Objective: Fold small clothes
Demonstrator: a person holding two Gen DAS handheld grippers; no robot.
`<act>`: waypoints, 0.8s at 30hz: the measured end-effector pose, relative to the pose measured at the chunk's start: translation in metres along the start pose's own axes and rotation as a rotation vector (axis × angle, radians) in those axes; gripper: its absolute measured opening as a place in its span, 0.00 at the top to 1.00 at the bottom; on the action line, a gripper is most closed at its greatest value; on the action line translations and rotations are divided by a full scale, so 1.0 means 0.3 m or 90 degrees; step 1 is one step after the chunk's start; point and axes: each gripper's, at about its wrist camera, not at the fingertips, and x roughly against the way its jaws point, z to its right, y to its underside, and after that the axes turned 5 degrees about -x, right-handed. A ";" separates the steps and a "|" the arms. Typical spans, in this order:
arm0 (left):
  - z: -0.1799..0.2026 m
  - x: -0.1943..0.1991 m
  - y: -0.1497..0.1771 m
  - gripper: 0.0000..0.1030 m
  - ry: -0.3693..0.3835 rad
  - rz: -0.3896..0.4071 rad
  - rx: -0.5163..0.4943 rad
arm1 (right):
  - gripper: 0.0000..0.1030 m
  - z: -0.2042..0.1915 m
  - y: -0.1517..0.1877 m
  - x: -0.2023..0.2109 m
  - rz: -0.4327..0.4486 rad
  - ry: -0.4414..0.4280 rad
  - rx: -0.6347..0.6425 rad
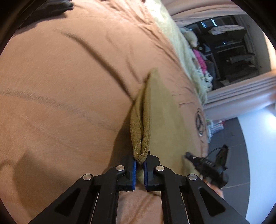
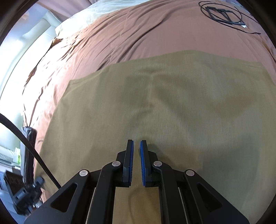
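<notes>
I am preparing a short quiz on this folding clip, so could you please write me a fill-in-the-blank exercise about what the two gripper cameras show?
1. The left gripper is pinching a fold of the ____-coloured cloth.
2. The cloth lies on a bed cover whose colour is ____.
3. The right gripper has ____ between its fingers.
4. The loop of black cable rests on the ____.

Missing words: olive; brown; nothing; bed cover

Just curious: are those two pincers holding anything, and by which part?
The left gripper pinches the olive cloth by a bunched edge; the right gripper holds nothing.
</notes>
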 end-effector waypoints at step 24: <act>0.393 -0.012 -0.094 0.95 0.118 -0.016 -0.126 | 0.96 -0.018 0.266 0.068 -0.060 0.008 0.017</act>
